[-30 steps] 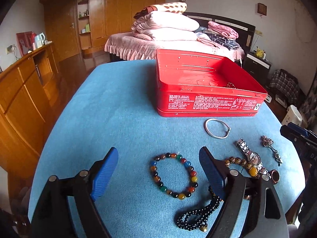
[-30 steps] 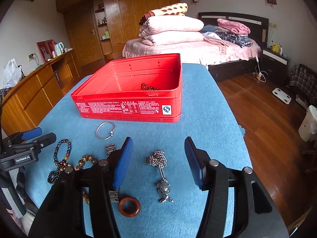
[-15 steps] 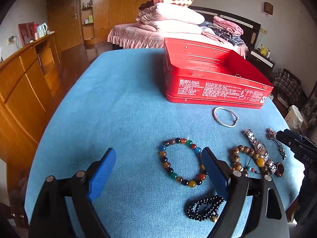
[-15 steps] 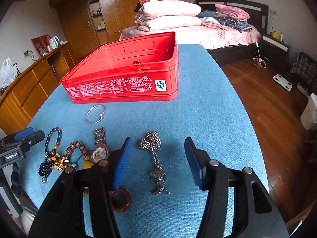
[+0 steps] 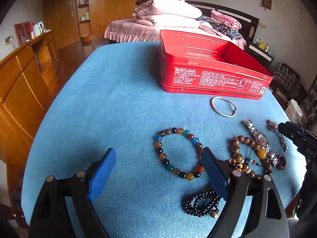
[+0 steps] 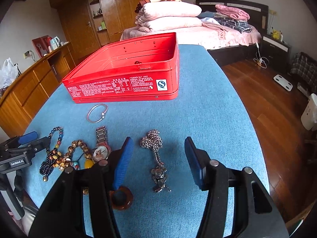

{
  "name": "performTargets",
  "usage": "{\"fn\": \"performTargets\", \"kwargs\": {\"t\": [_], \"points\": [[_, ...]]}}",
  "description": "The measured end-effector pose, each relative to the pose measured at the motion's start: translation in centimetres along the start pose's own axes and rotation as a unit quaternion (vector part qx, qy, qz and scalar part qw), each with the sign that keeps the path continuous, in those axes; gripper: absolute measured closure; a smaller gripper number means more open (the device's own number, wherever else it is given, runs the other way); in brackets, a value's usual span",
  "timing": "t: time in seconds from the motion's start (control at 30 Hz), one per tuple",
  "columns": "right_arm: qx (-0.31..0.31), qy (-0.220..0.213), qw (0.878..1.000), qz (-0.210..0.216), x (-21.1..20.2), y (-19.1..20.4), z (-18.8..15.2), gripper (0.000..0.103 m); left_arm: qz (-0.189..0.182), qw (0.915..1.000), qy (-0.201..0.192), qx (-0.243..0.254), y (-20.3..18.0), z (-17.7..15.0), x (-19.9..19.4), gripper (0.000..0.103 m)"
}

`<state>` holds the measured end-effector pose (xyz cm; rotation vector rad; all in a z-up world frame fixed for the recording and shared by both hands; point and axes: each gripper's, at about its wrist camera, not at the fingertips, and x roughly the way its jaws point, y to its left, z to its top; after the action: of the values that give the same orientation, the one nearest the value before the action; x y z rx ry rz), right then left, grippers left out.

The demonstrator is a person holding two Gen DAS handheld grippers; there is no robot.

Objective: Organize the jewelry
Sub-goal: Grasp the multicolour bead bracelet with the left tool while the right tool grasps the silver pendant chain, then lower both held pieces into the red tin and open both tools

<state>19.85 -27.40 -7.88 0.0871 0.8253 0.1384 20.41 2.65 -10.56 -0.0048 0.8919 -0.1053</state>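
An open red tin box [image 5: 214,73] [image 6: 126,79] stands at the far side of the blue table; a small dark bead piece [image 6: 137,62] lies inside. In front lie a silver bangle [image 5: 223,104] [image 6: 97,112], a multicoloured bead bracelet [image 5: 178,150], a black bead string [image 5: 200,203], a brown bead bracelet [image 5: 243,158], a watch [image 5: 257,138] [image 6: 102,144], a brown ring [image 5: 281,161] [image 6: 120,198] and a metal chain with pendant [image 6: 156,158]. My left gripper [image 5: 158,170] is open, low over the multicoloured bracelet. My right gripper [image 6: 158,156] is open, straddling the chain.
The blue cloth table [image 5: 111,103] drops off at its rounded edges. Wooden cabinets [image 5: 19,75] stand to the left, a bed with folded bedding [image 6: 178,19] behind, wooden floor [image 6: 267,99] to the right.
Both grippers have come down closer to the table. The left one has drifted left, so the multicoloured bracelet now lies toward its right finger. The right one has closed in over the chain. Both stay open.
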Motion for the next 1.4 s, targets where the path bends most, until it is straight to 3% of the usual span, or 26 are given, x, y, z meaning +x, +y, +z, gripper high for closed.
{"fn": "performTargets", "kwargs": {"t": [0.03,0.1,0.13,0.33,0.4,0.43,0.47,0.5,0.77,1.07,1.17,1.3,1.4], "points": [[0.001,0.000,1.000,0.000,0.0,0.0,0.0,0.050,0.004,1.0000,0.003,0.002,0.0,0.0,0.1,0.019],[0.001,0.000,1.000,0.000,-0.1,0.0,0.0,0.050,0.000,0.9998,0.017,0.007,0.0,0.0,0.6,0.038],[0.000,0.000,1.000,-0.001,-0.1,0.0,0.0,0.050,-0.009,0.9995,0.028,0.008,0.0,-0.1,1.0,0.042],[-0.001,0.000,1.000,-0.002,-0.2,0.0,0.0,0.050,-0.010,0.9995,0.019,0.024,-0.4,-0.1,1.2,0.049],[0.000,0.000,1.000,-0.003,-0.1,0.0,0.1,0.050,-0.008,0.9996,0.017,0.023,-0.3,0.1,1.1,0.071],[0.000,0.000,1.000,-0.003,-0.1,0.0,0.1,0.050,-0.010,0.9996,0.017,0.020,-0.2,0.1,1.1,0.077],[0.001,0.000,1.000,-0.003,-0.1,0.0,0.1,0.050,-0.018,0.9995,0.019,0.015,0.0,0.1,1.1,0.091],[0.001,0.001,1.000,-0.003,-0.2,-0.1,0.1,0.050,-0.028,0.9993,0.023,0.008,0.3,0.2,1.1,0.095],[0.013,0.022,1.000,-0.014,0.6,-0.7,-0.1,0.050,-0.047,0.9986,0.023,-0.004,0.7,0.5,0.7,0.095],[-0.023,0.022,0.999,-0.040,1.8,0.5,-0.3,0.047,-0.031,0.9993,0.022,0.007,0.2,0.3,1.2,0.095],[-0.038,0.017,0.998,-0.049,2.0,0.9,-0.4,0.056,-0.025,0.9995,0.018,0.011,0.0,0.3,1.3,0.094],[-0.037,0.015,0.999,-0.038,2.3,1.1,-0.1,0.082,-0.017,0.9997,0.013,0.014,-0.4,0.3,1.4,0.094],[-0.033,0.013,0.999,-0.031,2.2,0.9,-0.1,0.086,-0.021,0.9997,0.010,0.012,-0.5,0.4,1.5,0.095]]}}
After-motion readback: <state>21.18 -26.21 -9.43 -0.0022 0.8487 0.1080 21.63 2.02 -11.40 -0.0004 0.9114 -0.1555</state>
